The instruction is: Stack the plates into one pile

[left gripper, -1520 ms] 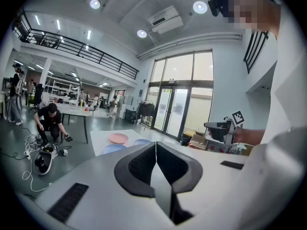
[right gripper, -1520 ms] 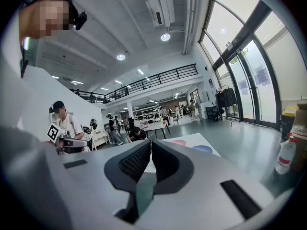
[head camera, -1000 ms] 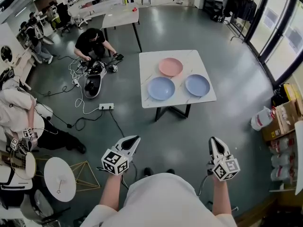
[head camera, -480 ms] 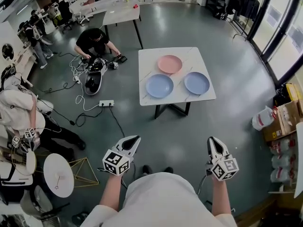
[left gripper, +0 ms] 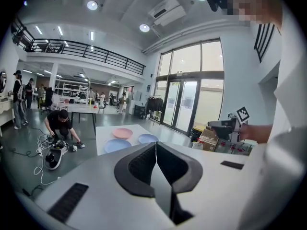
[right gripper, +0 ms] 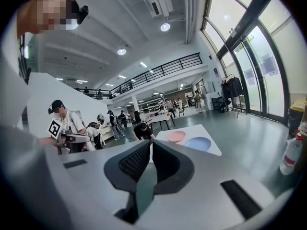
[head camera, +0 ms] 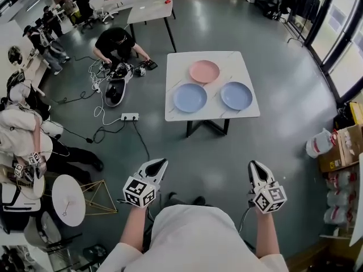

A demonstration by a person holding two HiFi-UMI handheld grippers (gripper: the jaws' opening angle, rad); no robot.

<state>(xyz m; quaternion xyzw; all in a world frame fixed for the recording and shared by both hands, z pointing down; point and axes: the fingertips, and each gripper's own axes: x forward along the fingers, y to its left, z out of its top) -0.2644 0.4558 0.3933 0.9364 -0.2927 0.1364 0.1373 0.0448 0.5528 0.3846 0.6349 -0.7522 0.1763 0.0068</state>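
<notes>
Jaws: left gripper [head camera: 161, 162] pressed together, nothing between; right gripper [head camera: 254, 165] likewise. White worktop [head camera: 238, 67] well apart, ahead of both. On it, three plates lying separate: pink plate [head camera: 204, 71] at the far side; left blue plate [head camera: 190, 97] and right blue plate [head camera: 236, 95] nearer, side by side.

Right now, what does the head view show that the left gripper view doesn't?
Only the head view shows the floor beside the person: the round side table and the gold wire frame. Only the left gripper view shows what is overhead: the ceiling lights, the air conditioner and the balcony railing. Both show the white table with the pink plate, the left blue plate and the right blue plate lying apart, the crouching person in black, and the right gripper.
</notes>
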